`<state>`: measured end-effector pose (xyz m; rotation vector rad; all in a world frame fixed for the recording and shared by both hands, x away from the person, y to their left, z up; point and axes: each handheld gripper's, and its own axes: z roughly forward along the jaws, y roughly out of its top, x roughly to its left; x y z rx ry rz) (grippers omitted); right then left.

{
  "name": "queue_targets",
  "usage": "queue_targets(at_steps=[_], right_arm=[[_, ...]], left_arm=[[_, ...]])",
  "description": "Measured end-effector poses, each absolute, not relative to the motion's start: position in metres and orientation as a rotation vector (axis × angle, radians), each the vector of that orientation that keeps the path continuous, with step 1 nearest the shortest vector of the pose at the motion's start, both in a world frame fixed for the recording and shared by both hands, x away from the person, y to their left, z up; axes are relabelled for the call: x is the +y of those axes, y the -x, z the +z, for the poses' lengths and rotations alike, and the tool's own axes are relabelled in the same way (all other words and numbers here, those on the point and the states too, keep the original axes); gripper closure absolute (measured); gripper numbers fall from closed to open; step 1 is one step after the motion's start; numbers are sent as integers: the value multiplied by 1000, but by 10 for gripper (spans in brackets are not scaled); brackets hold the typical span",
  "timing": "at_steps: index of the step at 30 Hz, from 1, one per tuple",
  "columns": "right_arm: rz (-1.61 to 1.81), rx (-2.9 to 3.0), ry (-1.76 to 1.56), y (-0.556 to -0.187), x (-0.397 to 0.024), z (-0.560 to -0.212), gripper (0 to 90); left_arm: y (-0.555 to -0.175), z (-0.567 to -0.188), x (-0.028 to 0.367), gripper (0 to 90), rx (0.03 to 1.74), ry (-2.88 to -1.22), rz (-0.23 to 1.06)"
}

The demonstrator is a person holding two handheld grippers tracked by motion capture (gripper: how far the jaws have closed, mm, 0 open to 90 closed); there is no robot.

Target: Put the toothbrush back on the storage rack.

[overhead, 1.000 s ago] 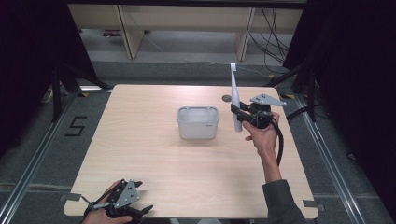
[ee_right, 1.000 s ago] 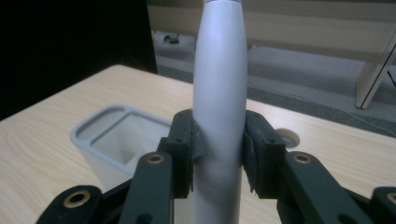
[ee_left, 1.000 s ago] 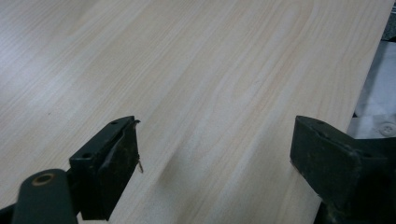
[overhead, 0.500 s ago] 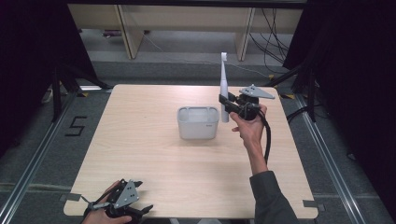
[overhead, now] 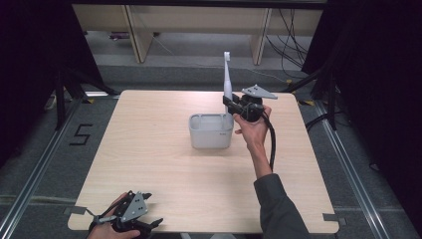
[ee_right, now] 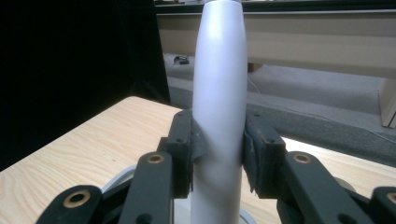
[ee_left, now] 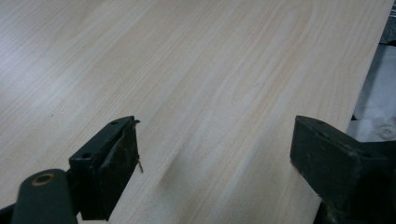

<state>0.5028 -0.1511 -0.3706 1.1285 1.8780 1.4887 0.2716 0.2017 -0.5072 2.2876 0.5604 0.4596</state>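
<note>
The right gripper [overhead: 230, 105] is clamping an electric toothbrush [overhead: 227, 82] by the thick lower part of its white handle and is holding it upright, brush head at the top, over the right rim of a grey rectangular bin [overhead: 210, 132]. The bin is standing on the desk [overhead: 149, 164] a little beyond its middle and toward the far edge. In the right gripper view the handle [ee_right: 219, 98] is sitting between the two black pads [ee_right: 198, 144], both pressing against its sides, and the rounded rim of the bin is showing beneath it. The left gripper [overhead: 149, 226] is resting at the near left corner of the desk, well apart from the bin; in the left gripper view its jaws are standing wide with bare wood [ee_left: 210, 93] between them
</note>
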Motion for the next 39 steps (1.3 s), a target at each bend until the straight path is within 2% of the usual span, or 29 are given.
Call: queue_targets(at_steps=[16,39], right_arm=[[1469,1875,-1148,-516,-143,-388,666],[1448,1896,-1224,-512,-147,-422,664]], left_arm=[[-272,-507,202,148,550,-2303,467],[-272,-508,202,148,553,-2301,477]])
